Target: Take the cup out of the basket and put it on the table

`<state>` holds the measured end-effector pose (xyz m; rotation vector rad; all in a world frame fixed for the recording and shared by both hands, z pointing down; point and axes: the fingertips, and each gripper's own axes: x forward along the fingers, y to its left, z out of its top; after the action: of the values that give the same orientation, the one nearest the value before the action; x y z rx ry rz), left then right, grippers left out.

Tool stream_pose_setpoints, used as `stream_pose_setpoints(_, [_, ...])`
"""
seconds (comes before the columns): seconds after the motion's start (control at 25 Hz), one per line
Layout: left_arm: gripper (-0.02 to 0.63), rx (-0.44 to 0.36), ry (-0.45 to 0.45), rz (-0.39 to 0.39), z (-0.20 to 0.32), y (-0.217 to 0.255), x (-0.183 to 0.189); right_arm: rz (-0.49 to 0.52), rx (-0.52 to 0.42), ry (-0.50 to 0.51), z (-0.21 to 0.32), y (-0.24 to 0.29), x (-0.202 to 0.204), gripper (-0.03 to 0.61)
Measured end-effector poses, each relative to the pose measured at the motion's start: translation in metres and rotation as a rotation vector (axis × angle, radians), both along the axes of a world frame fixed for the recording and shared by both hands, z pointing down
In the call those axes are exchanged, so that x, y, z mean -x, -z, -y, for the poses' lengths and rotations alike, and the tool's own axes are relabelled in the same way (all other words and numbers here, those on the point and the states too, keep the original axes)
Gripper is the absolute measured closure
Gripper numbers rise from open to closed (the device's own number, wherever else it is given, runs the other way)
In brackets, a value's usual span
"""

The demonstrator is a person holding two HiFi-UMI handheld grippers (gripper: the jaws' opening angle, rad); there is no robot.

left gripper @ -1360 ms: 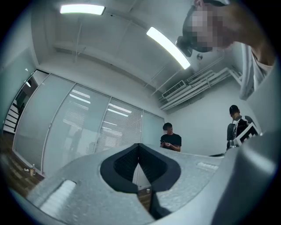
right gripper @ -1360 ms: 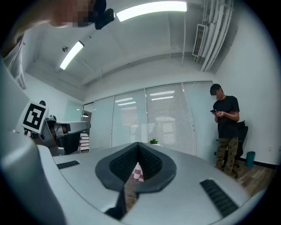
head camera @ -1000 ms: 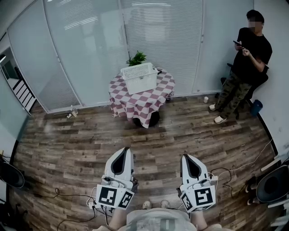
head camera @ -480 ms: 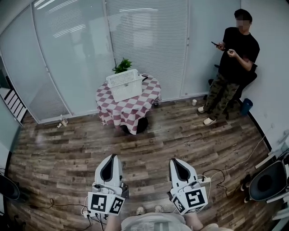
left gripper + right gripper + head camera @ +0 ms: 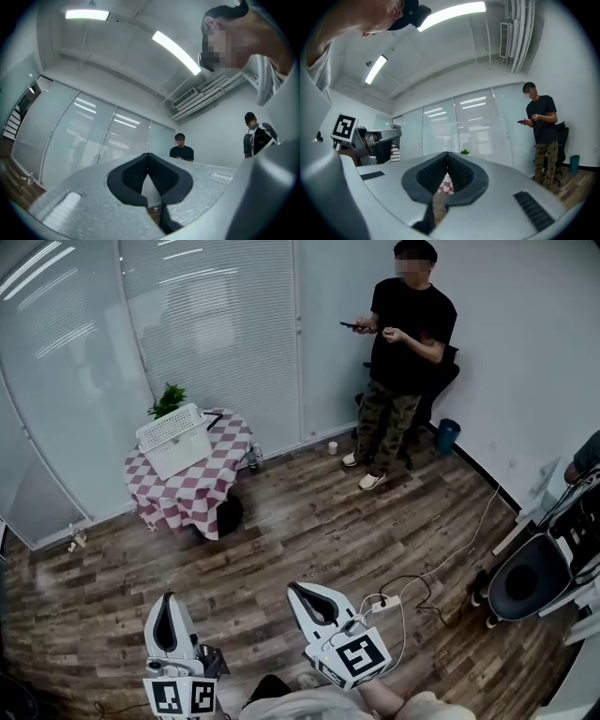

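Observation:
A white slatted basket (image 5: 175, 439) stands on a small round table (image 5: 192, 491) with a red-and-white checked cloth, far off at the left by the glass wall. What is inside the basket is hidden, and no cup shows in it. My left gripper (image 5: 168, 597) and right gripper (image 5: 293, 587) hang low over the wooden floor, far from the table. Both are shut with nothing between the jaws. In the left gripper view the left gripper (image 5: 148, 154) has its pads pressed together. The right gripper (image 5: 447, 153) shows the same, with the checked cloth (image 5: 446, 183) visible beyond it.
A person in a black shirt (image 5: 405, 329) stands at the back wall holding a phone. A green plant (image 5: 169, 399) sits behind the basket. A small white cup (image 5: 332, 447) and a blue bin (image 5: 448, 435) are on the floor. A power strip with cables (image 5: 386, 602) and a black chair (image 5: 527, 578) lie to the right.
The head view has swung right, so the table and basket have slid to the left and the standing person toward the middle. Both grippers stay shut and have shifted left and lower in view.

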<state>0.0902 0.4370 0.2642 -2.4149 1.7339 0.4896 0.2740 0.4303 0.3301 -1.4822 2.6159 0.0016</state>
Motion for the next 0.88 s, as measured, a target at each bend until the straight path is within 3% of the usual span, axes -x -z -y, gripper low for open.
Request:
stream_pose_setpoints(0.4, [0.609, 0.031, 0.054, 0.044, 0.032, -0.011, -0.006, 0.013, 0.025, 0.041, 0.042, -0.006, -0.004, 0.569])
stream_pose_setpoints(0.88, [0.609, 0.031, 0.078, 0.037, 0.166, -0.018, 0.07, -0.044, 0.002, 0.036, 0.18, -0.001, 0.066, 0.569])
